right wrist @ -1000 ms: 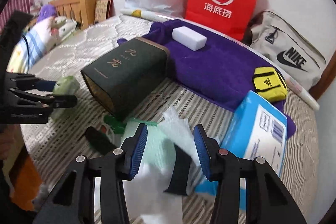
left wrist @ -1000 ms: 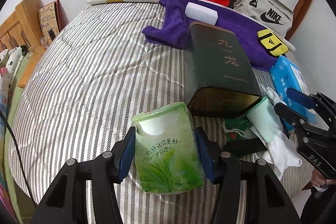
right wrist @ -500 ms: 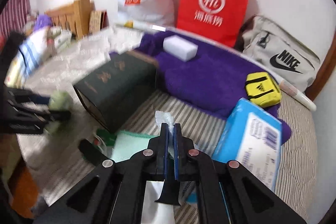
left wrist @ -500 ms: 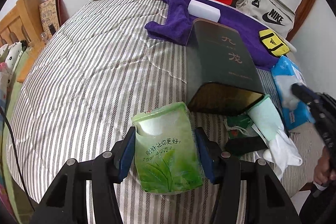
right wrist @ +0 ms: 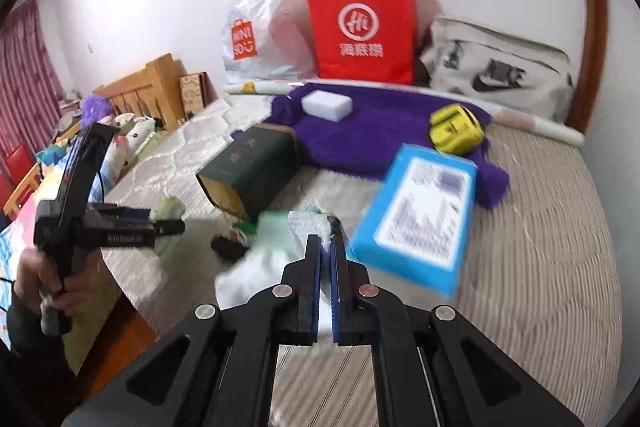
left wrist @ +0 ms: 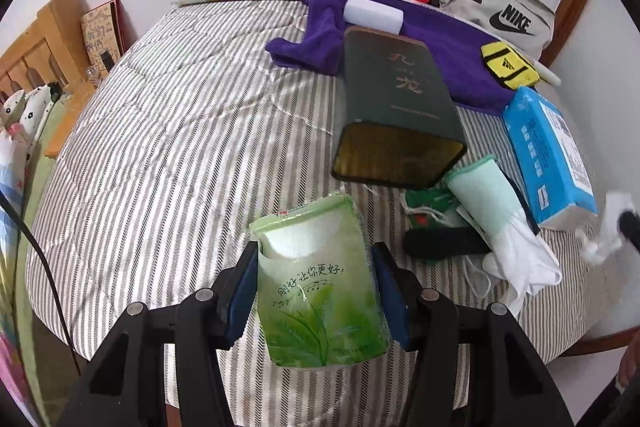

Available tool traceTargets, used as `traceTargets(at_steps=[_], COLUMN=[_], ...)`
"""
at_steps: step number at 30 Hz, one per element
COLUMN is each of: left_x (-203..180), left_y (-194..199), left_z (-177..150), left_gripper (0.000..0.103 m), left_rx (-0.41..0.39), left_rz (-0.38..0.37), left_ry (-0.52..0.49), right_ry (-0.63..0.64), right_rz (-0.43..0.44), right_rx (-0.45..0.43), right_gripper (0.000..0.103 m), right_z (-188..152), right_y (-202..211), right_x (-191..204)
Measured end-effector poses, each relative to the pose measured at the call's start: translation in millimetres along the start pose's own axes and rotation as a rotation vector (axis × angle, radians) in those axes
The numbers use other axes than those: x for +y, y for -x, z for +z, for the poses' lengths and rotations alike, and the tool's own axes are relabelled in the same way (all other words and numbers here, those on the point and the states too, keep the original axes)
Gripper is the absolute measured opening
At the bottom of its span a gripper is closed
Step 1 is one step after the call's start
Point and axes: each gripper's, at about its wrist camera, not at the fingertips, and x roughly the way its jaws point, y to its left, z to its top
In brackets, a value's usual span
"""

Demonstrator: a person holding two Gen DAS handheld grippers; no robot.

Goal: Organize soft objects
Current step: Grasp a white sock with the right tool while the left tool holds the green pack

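Observation:
My left gripper (left wrist: 316, 267) is shut on a green tissue pack (left wrist: 320, 291) and holds it upright over the striped bed (left wrist: 180, 147). The same pack (right wrist: 168, 207) shows small between its fingers in the right wrist view. My right gripper (right wrist: 326, 247) is shut on a crumpled white tissue (right wrist: 306, 223), lifted above the bed's near edge. In the left wrist view that tissue (left wrist: 604, 227) appears blurred at the far right. A mint-and-white glove (left wrist: 496, 223) lies beside a blue tissue pack (left wrist: 548, 155).
A dark green box (left wrist: 396, 99) lies on its side mid-bed. Behind it a purple towel (left wrist: 440, 39) carries a white block (left wrist: 374, 15) and a yellow pouch (left wrist: 508, 65). A black strip (left wrist: 440, 243) and a green pouch (left wrist: 428, 203) lie near the glove. Bags line the wall.
My right gripper closed on the white tissue and carried it up and to the right, away from the glove. The left gripper kept the green pack and barely shifted.

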Motion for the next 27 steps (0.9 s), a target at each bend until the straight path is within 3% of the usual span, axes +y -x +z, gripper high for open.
traceTargets(at_steps=[8,14,20,27], left_x=[-4.8,-8.6,-10.0,-12.0], left_y=[-7.1,-19.2,-19.3,-20.4], left_z=[-2.8,-2.7,1.6,0.2], left_gripper=[0.053,0.053,0.053,0.053], left_rx=[0.013,0.04,0.035,0.039], left_rz=[0.005,0.017,0.008,0.011], left_ry=[-0.009,-0.024,-0.024,-0.032], right_ry=[-0.033,-0.026,-0.016,-0.019], right_rz=[-0.041,-0.031,-0.061,-0.079], right_rx=[0.118,0.156,0.218,0.265], right_gripper=[0.005,0.008,0.044,0.047], right_z=[-39.5,-45.5,-58.5,-76.1], right_y=[-14.6,-43.4,-49.7,-47.9], right_x=[-20.1,-26.3,-33.4,-39.5])
